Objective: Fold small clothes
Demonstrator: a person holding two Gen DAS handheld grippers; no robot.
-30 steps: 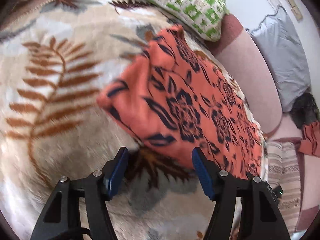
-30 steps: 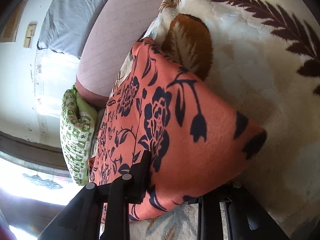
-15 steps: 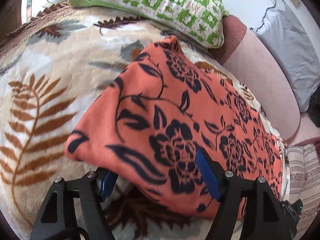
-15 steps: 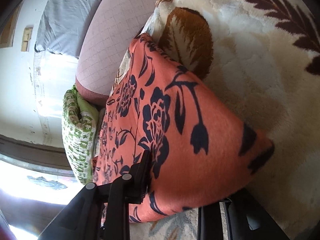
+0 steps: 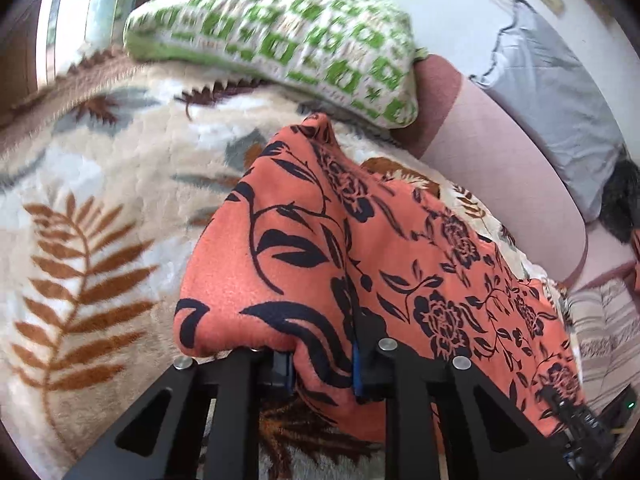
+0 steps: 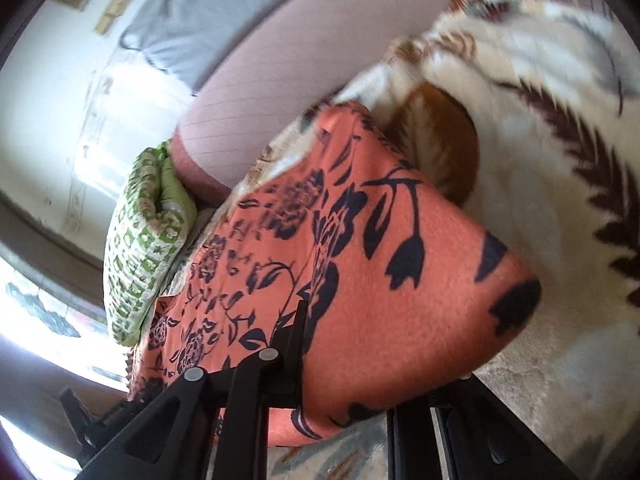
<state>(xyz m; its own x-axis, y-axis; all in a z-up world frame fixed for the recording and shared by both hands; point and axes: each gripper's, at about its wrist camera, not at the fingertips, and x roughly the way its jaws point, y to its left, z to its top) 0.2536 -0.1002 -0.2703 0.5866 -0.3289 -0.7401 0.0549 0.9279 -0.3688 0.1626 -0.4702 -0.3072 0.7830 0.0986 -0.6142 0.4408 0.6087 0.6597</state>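
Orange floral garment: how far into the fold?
Done: both grippers have just closed on the near edge of the orange floral garment: left gripper, right gripper. In hand: that edge is raised off the leaf-print blanket. Left: carrying it over, flattening.

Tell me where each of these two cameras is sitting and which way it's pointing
Left wrist: on the left gripper, looking forward and down over the orange floral cloth toward the green patterned pillow; its black fingers pinch the cloth's near edge.
Right wrist: on the right gripper, rolled sideways, looking along the same cloth over the leaf-print blanket; its fingers show, with cloth bunched between them.
Shared: the cloth, the blanket, the pillow, the pink bolster and the grey cushion.
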